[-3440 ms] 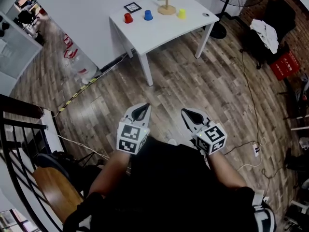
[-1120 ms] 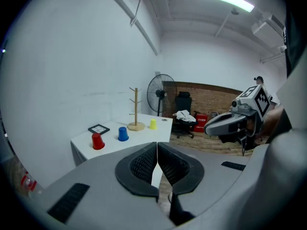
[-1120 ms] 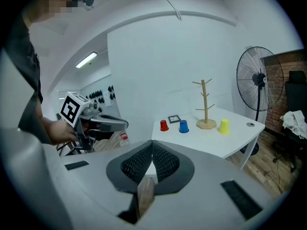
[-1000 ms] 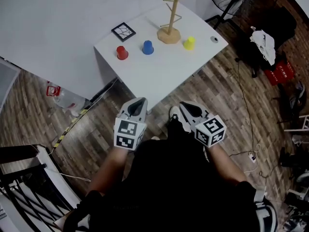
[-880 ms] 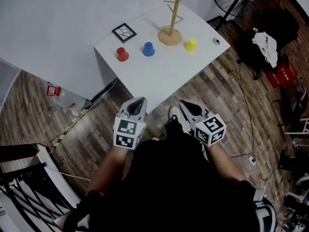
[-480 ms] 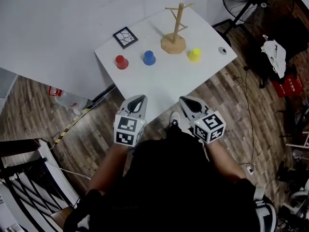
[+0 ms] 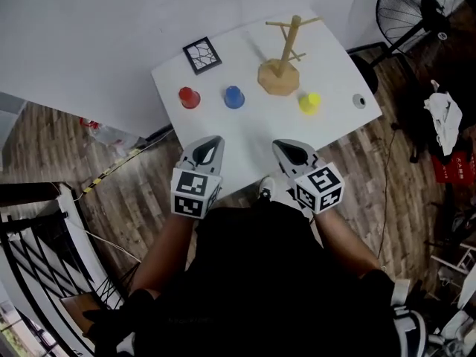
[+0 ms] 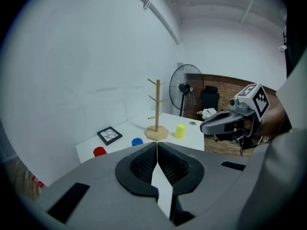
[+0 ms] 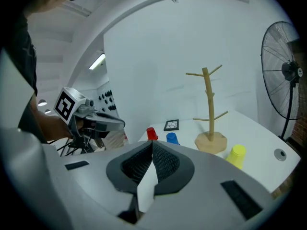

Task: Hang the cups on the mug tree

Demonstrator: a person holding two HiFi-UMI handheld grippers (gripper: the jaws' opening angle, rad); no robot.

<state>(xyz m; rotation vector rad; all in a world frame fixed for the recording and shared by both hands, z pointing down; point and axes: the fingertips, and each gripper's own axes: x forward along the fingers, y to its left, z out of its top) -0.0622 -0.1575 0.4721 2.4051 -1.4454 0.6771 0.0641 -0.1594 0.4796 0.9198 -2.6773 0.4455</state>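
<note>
A white rectangular worktop (image 7: 253, 136) stands on a wood-plank floor (image 7: 134, 192), with a black pedestal fan (image 7: 424, 13) off beyond its far right corner. On the worktop, toward the right edge, a bare wooden mug tree (image 7: 282, 69) stands upright on its flat base, with no cup on any of its pegs.

The person stands at the near edge and holds both tools over it, side by side and well short of the cups. The left gripper (image 7: 210, 144) has its jaws pressed together with nothing between them. The right gripper (image 7: 291, 150) is closed and empty too.

A black-framed square marker tile (image 7: 202, 55) lies by the far left corner. The small red plastic cup (image 7: 189, 97) sits upside down near the left edge and the blue plastic cup (image 7: 234, 97) beside it toward the middle. The yellow plastic cup (image 7: 309, 103) sits just beside the tree's base. A small grey disc (image 7: 360, 101) lies near the near right corner.
</note>
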